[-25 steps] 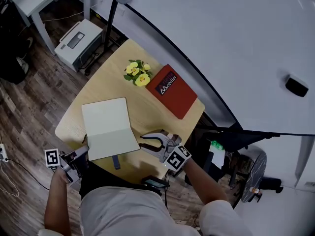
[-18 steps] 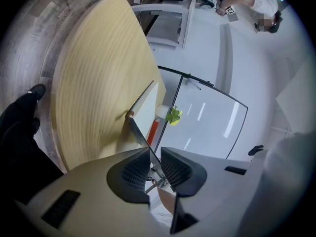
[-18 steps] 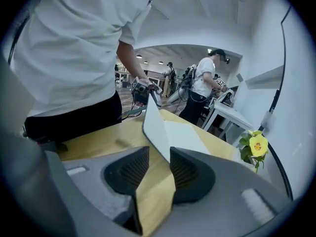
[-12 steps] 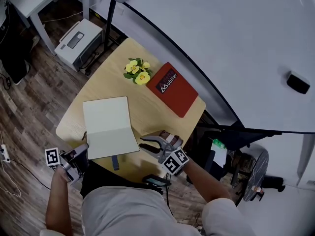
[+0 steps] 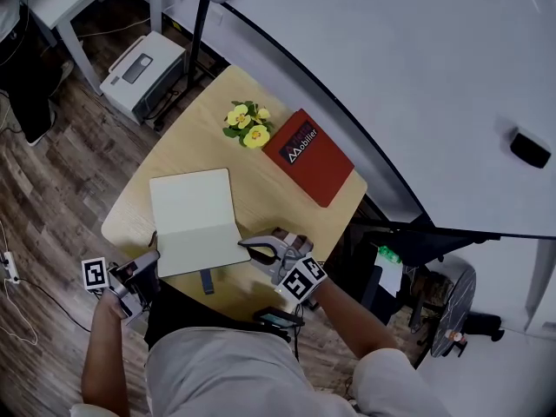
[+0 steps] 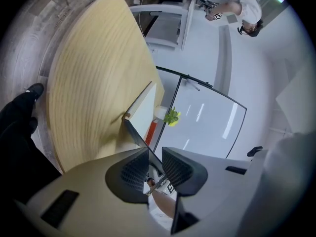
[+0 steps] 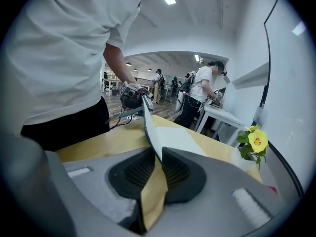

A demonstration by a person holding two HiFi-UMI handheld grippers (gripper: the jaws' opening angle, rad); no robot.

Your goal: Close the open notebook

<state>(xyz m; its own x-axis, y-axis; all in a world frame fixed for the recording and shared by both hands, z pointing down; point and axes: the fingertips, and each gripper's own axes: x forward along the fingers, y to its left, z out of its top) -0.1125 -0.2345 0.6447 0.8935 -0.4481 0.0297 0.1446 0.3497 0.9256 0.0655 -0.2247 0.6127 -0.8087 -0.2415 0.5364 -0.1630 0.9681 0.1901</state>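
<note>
Notebook (image 5: 193, 220) lies open, fold crosswise: left claw (image 5: 149, 260) grips the near flap's left end, right claw (image 5: 246, 248) has just clenched on its right end; far half lies beyond.

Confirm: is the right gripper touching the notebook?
Touching. In the right gripper view, the right gripper has just closed its jaws on the notebook edge, which is pinched between them.
</note>
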